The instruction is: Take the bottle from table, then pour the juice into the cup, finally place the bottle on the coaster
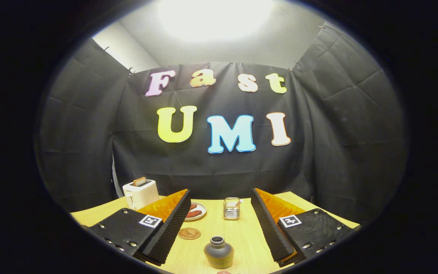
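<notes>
Writing: no readable brand on the bottle (219, 252); each finger of the hand-held gripper (219, 232) carries one square black-and-white marker tag, and the coaster (189, 233) bears an embossed design too small to read.
Hand-held gripper: fingers spread wide apart at lower centre of the frame, holding nothing.
Bottle: one, dark, cap off, upright between the fingers at bottom centre.
Coaster: one, round and brown, left of the bottle, just inside the left finger.
Cup: one clear glass cup (231, 208), beyond the bottle at centre.
Other items: one plate (200, 210) with red food pieces, partly behind the left finger; one white toaster (140, 193) with a slice in it, at lower left.
Surface: pale wood-grain bench (242, 236).
Room: black cloth booth walls, a bright ceiling light at top centre.
</notes>
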{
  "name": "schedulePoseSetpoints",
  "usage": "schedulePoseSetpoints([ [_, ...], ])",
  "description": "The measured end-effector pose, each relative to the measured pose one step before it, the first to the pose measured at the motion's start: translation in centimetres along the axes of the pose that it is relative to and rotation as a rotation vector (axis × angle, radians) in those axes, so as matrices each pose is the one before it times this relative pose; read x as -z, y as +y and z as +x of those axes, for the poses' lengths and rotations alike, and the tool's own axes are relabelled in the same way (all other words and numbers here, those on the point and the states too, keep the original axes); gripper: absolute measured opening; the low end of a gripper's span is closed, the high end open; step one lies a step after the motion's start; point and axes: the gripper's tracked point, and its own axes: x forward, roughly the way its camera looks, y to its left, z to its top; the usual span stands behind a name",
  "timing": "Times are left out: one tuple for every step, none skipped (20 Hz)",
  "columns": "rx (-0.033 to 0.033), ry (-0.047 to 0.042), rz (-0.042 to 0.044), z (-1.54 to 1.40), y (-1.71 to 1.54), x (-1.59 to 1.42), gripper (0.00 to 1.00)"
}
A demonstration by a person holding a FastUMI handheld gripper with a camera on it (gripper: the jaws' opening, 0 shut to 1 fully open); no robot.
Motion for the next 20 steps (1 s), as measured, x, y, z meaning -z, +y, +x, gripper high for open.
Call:
schedulePoseSetpoints([
  [-0.00715, 0.01136, 0.00128, 0.116, -0.008, 0.805, 0.97],
  [-0.00550, 0.01132, -0.00563, 0.113, -0.051, 0.775, 0.97],
  [-0.00477, 0.00663, -0.00787, 0.057, -0.044, 0.647, 0.97],
  [-0.00660, 0.00771, -0.00613, 0.142, 0.019, 0.538, 0.97],
  [-0.00944, 0.01036, -0.00186, 0.251, 0.081, 0.708, 0.97],
  [-0.00890, 0.00588, -0.00059, 0.179, 0.065, 0.523, 0.97],
  [-0.00853, 0.00381, -0.00402, 0.191, 0.030, 0.541, 0.97],
  [-0.00650, 0.00897, -0.00845, 0.119, -0.071, 0.675, 0.97],
  [-0.00310, 0.01673, -0.01137, 0.253, -0.033, 1.097, 0.97],
  [-0.00560, 0.01458, -0.00915, 0.080, -0.031, 0.924, 0.97],
  [-0.00686, 0.01548, -0.00489, 0.129, 0.124, 0.926, 0.97],
  [-0.00611, 0.01742, -0.00084, 0.117, 0.123, 0.940, 0.97],
  [-0.00463, 0.01766, 0.00383, 0.206, 0.003, 0.970, 0.97],
  [-0.00229, 0.01343, 0.00473, 0.184, 0.052, 0.610, 0.97],
  [-0.00252, 0.01683, 0.00496, 0.170, 0.126, 0.912, 0.97],
  [-0.00513, 0.02272, 0.00584, 0.281, 0.246, 1.099, 0.97],
  [-0.00159, 0.01982, 0.00117, 0.255, 0.015, 0.750, 0.97],
  [-0.00035, 0.01487, 0.00147, 0.178, -0.077, 0.622, 0.97],
  [0.00046, 0.00758, 0.00840, 0.194, -0.131, 0.367, 0.97],
  [-0.00409, 0.00800, 0.01296, 0.159, 0.123, 0.457, 0.97],
])
